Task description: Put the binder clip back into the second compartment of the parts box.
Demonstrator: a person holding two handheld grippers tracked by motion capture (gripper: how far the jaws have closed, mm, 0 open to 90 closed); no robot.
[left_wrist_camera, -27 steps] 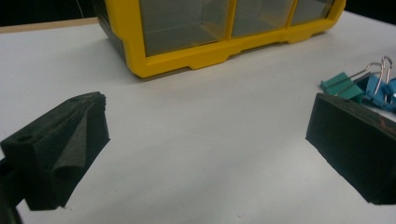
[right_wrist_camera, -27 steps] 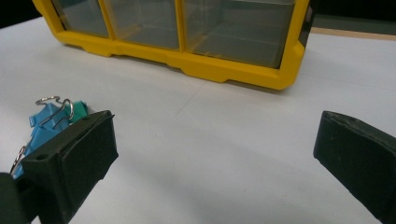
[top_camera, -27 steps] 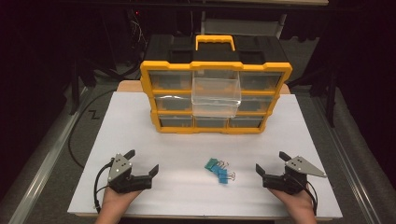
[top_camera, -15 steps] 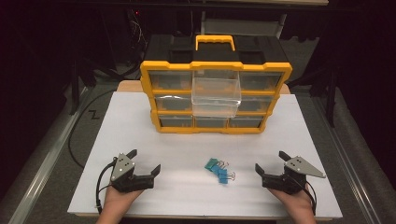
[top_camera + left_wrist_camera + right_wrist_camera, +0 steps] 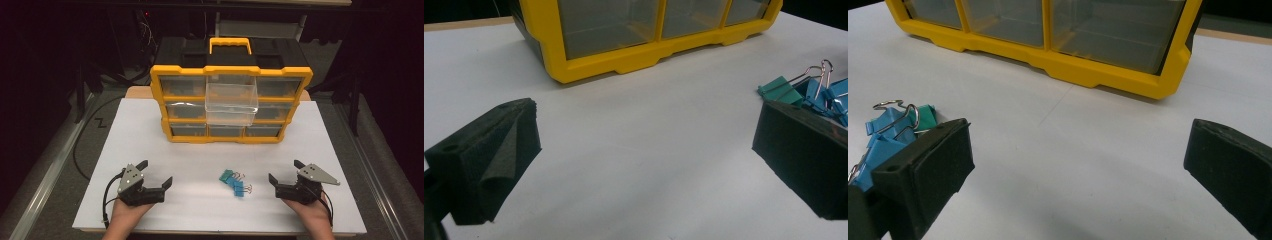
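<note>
Yellow organizer (image 5: pixel 230 107) handle (high view) sits beyond binder clips (image 5: pixel 235 181); both grippers' fingers spread.

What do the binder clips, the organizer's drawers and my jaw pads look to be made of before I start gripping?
Binder clips: painted sheet-metal bodies, blue and green, with bare shiny wire handles; likely steel.
Organizer: glossy moulded yellow plastic frame. Its drawers, including the one pulled out, look like clear, see-through hard plastic.
Pads: matte black with a grainy, slightly torn edge, probably foam or soft rubber.
</note>
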